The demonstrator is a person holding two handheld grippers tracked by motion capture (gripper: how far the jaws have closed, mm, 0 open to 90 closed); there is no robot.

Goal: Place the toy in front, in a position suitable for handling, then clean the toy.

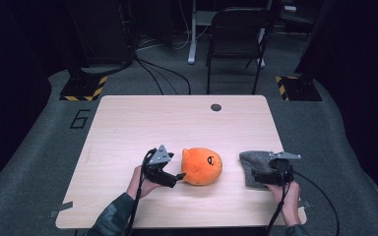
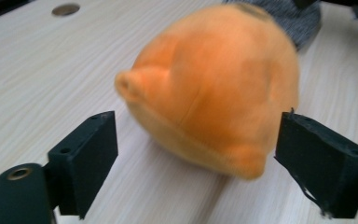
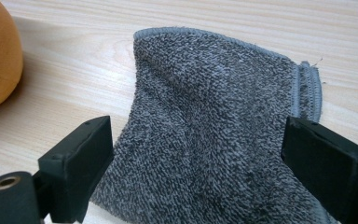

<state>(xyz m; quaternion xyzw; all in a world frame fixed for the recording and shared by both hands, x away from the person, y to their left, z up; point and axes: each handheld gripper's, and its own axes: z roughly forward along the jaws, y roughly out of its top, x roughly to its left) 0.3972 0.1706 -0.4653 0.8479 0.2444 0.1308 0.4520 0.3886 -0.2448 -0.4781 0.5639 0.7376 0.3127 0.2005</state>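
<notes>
High view, one table, pale wood grain, round hole near its far edge.

Plush: orange, rounded, small nub ear, dark face mark on top; lies near the table's middle front, between the two grippers. Left gripper view shows it blurred, resting on the wood, its near edge reaching down between the jaws.

Left gripper: held in the left hand, tips just beside the plush's left side. Jaws wide apart, one on either side of the plush's near end, pads clear of it.

Cloth: grey terry, stitched hem, crumpled, flat on the table to the right of the plush and apart from it. Right gripper view shows it spread between the jaws, hem toward the far right.

Right gripper: held in the right hand, poised over the cloth's near edge. Jaws wide, cloth lying between them, pads not pressing it.

Beyond the table: chair, floor cables.
</notes>
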